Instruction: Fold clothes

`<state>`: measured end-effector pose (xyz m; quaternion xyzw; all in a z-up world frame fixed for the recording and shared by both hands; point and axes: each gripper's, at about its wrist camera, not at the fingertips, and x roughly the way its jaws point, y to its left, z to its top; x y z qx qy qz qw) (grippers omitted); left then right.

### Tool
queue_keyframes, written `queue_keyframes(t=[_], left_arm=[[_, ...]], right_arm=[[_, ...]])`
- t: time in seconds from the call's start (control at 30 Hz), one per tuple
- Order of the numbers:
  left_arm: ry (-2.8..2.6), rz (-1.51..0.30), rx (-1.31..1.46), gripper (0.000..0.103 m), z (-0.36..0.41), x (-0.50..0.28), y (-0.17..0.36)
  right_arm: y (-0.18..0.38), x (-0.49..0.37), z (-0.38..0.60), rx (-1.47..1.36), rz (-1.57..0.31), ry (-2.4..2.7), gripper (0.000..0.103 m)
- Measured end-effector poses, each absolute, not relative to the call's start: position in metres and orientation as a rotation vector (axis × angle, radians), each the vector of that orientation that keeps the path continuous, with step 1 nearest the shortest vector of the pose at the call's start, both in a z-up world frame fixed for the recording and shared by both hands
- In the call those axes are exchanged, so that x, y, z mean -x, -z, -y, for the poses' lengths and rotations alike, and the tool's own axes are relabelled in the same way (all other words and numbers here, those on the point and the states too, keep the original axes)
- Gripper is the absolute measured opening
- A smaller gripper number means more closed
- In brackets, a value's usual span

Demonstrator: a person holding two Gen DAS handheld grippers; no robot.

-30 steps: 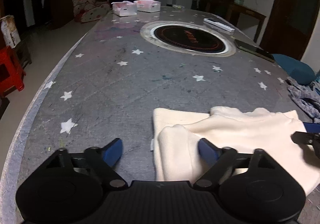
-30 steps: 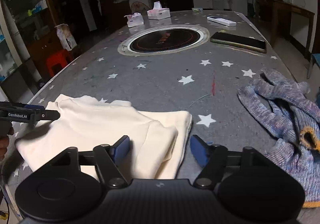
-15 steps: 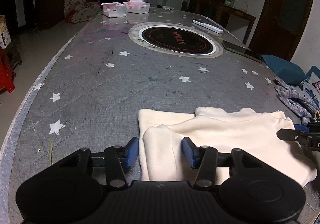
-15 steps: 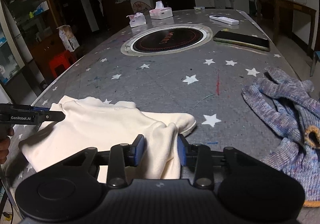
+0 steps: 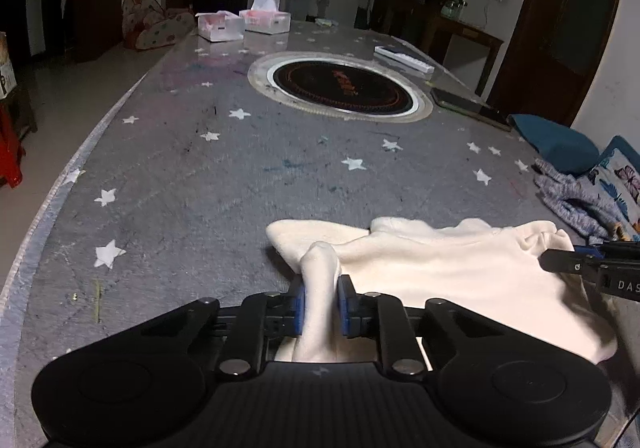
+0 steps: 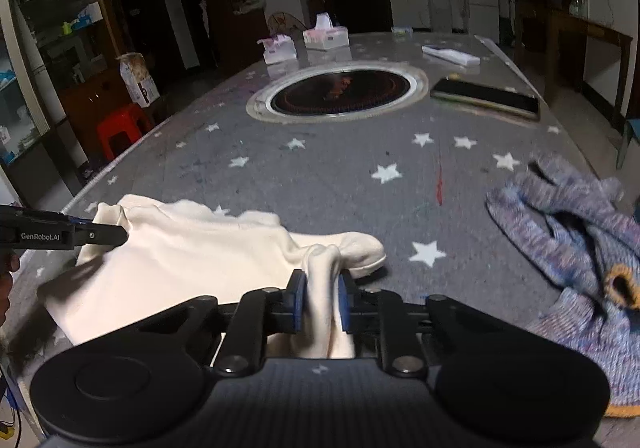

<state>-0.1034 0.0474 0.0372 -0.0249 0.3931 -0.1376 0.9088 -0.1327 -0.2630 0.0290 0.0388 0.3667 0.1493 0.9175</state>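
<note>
Both sets of fingers were spread 1 s ago, now left gripper (image 5: 321,304) & right gripper (image 6: 320,298) are each pinching a bunched near corner of the cream sweater (image 5: 440,272), which lies partly folded on the bench (image 5: 200,176). Grab's done imo, next prob lift + fold over, w/ the blue knit (image 6: 568,248) lying off to the right.

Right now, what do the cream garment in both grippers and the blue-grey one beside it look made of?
Cream garment: soft matte fleece or thick cotton, judging by its rounded, puffy folds. Blue-grey garment: chunky marled knit, probably wool or acrylic; its looped, speckled texture shows.
</note>
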Motion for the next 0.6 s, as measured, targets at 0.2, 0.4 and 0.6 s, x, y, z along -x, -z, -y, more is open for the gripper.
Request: queue_keyframes(t=[0.2,0.4,0.6], left_arm=[[0.28,-0.746,0.092,0.016,-0.058,0.111,-0.061],[0.248,-0.67,0.097,0.016,-0.071,0.117,-0.089],[0.181,-0.632,0.097,0.016,-0.093,0.104,-0.108]], right_arm=[[-0.049,0.133,0.257,-0.066,-0.696,-0.329,0.012],[-0.071,0.12,0.236,-0.035,-0.633,-0.375,0.012],[-0.087,0.09,0.212,-0.029,-0.586,-0.407,0.011]])
